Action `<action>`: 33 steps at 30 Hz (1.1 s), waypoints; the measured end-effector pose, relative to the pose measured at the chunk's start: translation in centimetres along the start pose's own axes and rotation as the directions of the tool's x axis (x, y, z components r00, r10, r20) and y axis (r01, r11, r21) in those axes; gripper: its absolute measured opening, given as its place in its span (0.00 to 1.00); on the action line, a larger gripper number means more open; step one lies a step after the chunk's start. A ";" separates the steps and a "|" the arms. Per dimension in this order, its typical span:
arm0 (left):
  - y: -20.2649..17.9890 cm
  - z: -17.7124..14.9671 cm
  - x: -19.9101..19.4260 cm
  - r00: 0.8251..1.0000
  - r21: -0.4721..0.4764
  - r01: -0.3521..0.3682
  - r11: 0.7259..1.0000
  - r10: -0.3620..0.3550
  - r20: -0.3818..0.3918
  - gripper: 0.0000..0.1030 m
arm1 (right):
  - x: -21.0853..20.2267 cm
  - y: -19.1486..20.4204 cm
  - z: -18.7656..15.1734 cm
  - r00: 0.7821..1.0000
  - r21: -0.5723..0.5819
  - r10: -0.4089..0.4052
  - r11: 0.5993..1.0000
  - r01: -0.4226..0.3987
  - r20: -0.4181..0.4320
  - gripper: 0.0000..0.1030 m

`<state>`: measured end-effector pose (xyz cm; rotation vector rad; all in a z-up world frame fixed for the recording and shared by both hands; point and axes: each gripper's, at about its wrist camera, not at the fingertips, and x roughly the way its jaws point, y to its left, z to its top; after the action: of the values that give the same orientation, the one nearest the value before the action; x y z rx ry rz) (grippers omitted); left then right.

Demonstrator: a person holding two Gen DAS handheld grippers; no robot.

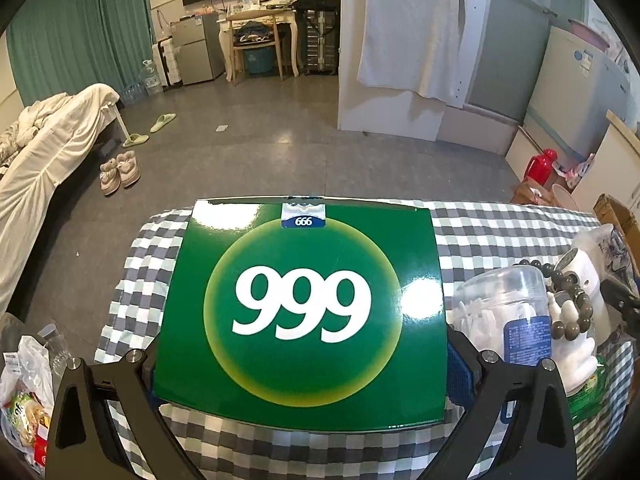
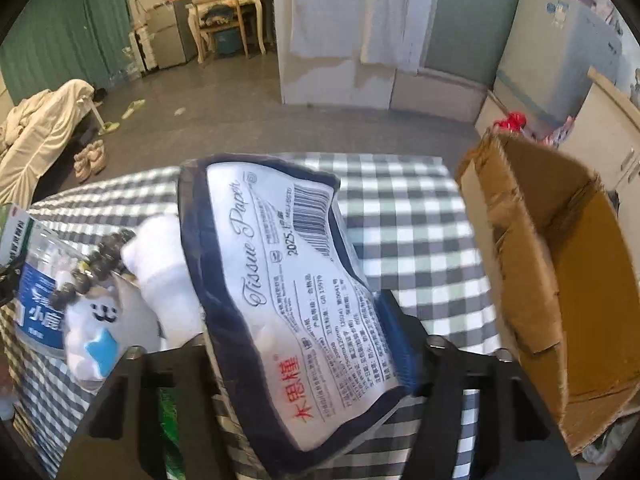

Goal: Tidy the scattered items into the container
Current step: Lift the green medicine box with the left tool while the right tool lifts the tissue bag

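Right tongs (image 2: 304, 364) squeeze the soft, light, squashy tissue pack (image 2: 288, 288) by its middle, just left of the cardboard box (image 2: 560, 280) on the checked counter (image 2: 408, 216), while left tongs (image 1: 304, 364) pinch the stiff green box (image 1: 304, 304) by both sides, farther left of it.

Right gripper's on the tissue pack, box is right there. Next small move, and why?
Probably lift and swing it right, over the cardboard box. The right gripper has the tissue paper pack squeezed between its fingers, tilted above the checked tablecloth, and the box stands open just beside it.
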<state>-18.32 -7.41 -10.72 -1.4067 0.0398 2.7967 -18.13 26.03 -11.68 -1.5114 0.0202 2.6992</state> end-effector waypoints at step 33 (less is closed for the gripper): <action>-1.0 0.6 -5.4 0.990 -0.048 -0.009 0.999 0.015 0.137 0.90 | -6.1 3.5 -0.2 0.984 -0.063 0.093 0.994 -0.085 0.149 0.22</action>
<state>-15.52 -6.39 -6.03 -1.2223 -0.0198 2.9151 -14.97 22.28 -6.59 -1.3457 0.0065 2.9016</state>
